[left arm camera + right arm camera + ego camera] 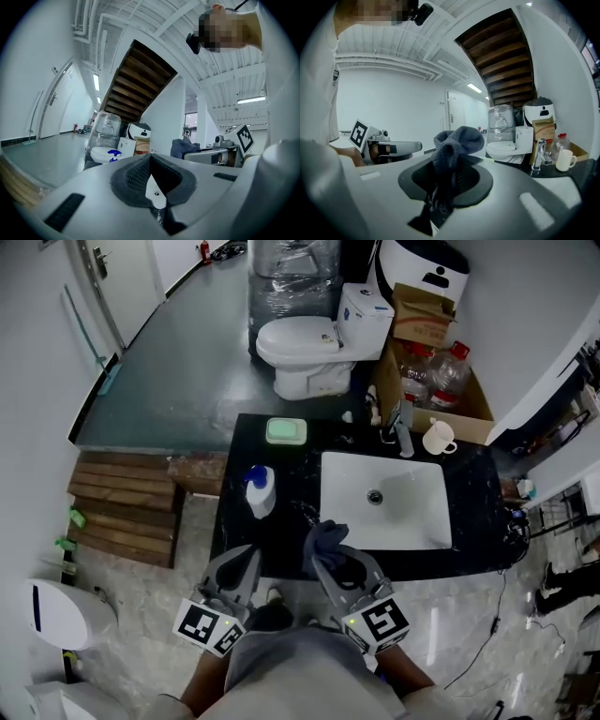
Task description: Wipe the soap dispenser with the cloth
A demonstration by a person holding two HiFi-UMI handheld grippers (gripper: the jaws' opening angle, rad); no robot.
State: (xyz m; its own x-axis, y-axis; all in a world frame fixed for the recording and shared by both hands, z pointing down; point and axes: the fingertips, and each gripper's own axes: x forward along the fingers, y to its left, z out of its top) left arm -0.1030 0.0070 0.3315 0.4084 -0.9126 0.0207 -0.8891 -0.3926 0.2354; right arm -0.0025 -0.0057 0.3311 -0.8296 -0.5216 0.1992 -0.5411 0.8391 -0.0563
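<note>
Head view, table: a black table (239, 442) carries a white sink (412, 512), a tap (403, 435), a mug (438, 438) and a green soap dish (286, 430).
Head view, soap dispenser: the soap dispenser (260, 491), white with a blue top, stands upright on the table left of the sink. It is ahead of both grippers and touched by neither.
Head view, grippers: the left gripper (246, 559) and the right gripper (337, 563) sit side by side at the table's near edge.
Left gripper view, jaws: pressed together with nothing between them. The dispenser's blue top shows beyond, apart from the tips.
Right gripper view, jaws: pinched on the dark grey cloth (457, 140), which bunches up above the pads.
Right gripper view, background: the toilet (506, 149) sits behind the table.
</note>
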